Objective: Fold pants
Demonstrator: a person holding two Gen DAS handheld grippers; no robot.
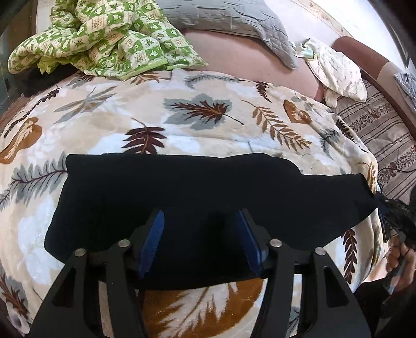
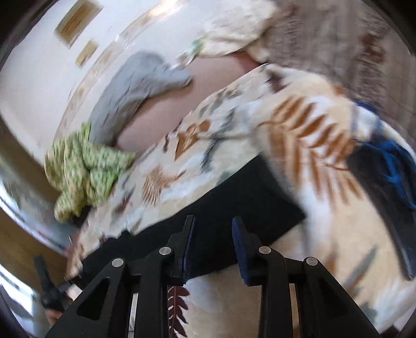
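Pants [image 1: 187, 208], one black pair, lie as a folded band across the near edge of the leaf-print blanket [image 1: 182, 109] on the bed. Above them the left gripper [image 1: 200, 228] stands about half open and the right gripper [image 2: 212, 234] narrowly parted; neither holds anything. A fold looks just laid down; the next move probably calls for both grippers to take one end and double it over. Farther back lie one green quilt [image 1: 104, 33] and one grey pillow [image 1: 234, 23].

Right wrist view motion-blurred throughout; blue cloth [image 2: 390, 156] at far right indistinct. Pants [image 1: 182, 197] too dark for folds to show. Hand [image 1: 397, 260] cut off at right edge.
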